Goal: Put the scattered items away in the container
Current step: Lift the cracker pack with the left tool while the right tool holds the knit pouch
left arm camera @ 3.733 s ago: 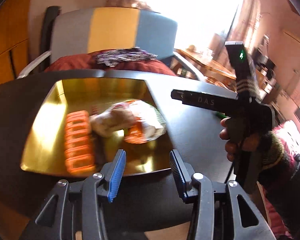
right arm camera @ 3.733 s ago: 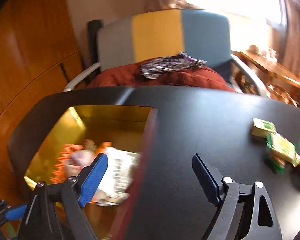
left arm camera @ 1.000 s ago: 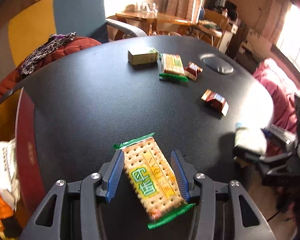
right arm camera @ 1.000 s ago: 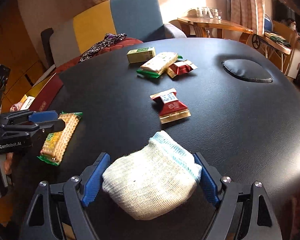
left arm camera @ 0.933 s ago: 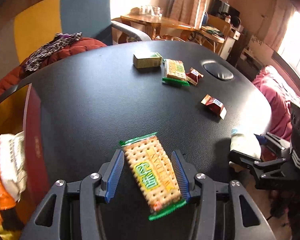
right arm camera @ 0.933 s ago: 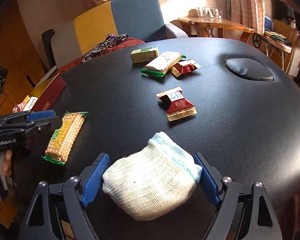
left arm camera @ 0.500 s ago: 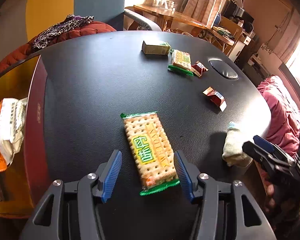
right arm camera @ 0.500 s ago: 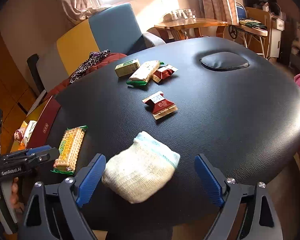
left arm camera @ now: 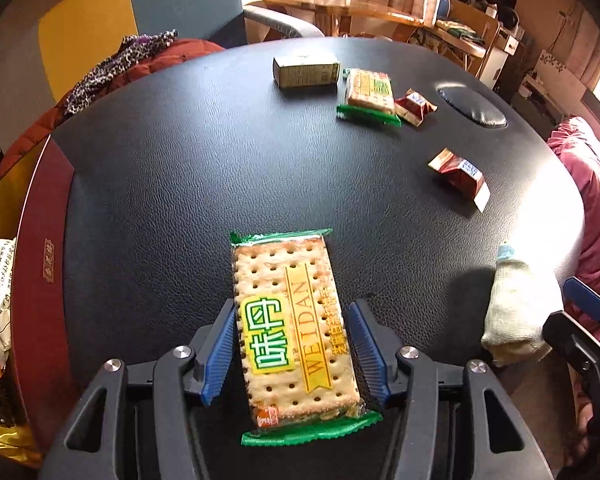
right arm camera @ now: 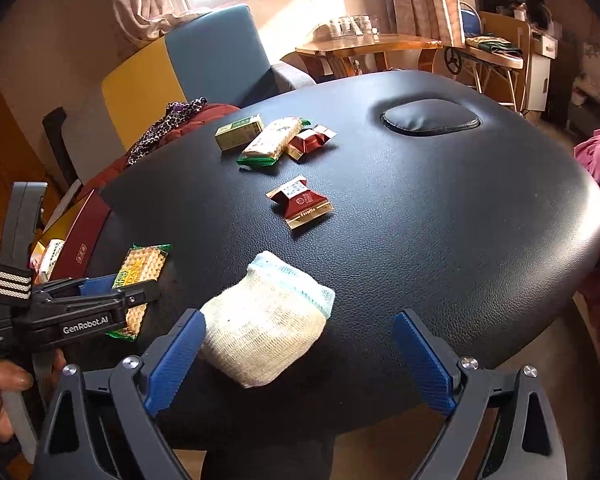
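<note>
A green-edged cracker packet (left arm camera: 292, 320) lies flat on the black table (left arm camera: 220, 160). My left gripper (left arm camera: 292, 308) is open and straddles the packet's near half, with its blue pads close to both long edges. A cream knitted sock (right arm camera: 264, 320) rests at the table's near edge. It lies between the wide-open fingers of my right gripper (right arm camera: 300, 320) and touches the left pad. The container, a red box with a gold inside (left arm camera: 48, 240), holds several snack bags at the table's left end.
Farther along the table lie a green carton (left arm camera: 304, 72), a second cracker packet (left arm camera: 368, 92) and two red sweet wrappers (left arm camera: 414, 106) (left arm camera: 460, 172). A round padded inset (left arm camera: 472, 104) sits beyond them. A chair with a red garment (left arm camera: 140, 64) stands behind the table.
My left gripper has slid forward, so the cracker packet now reaches deeper between its fingers. The right gripper has drawn back a little, and the sock now sits toward its left pad.
</note>
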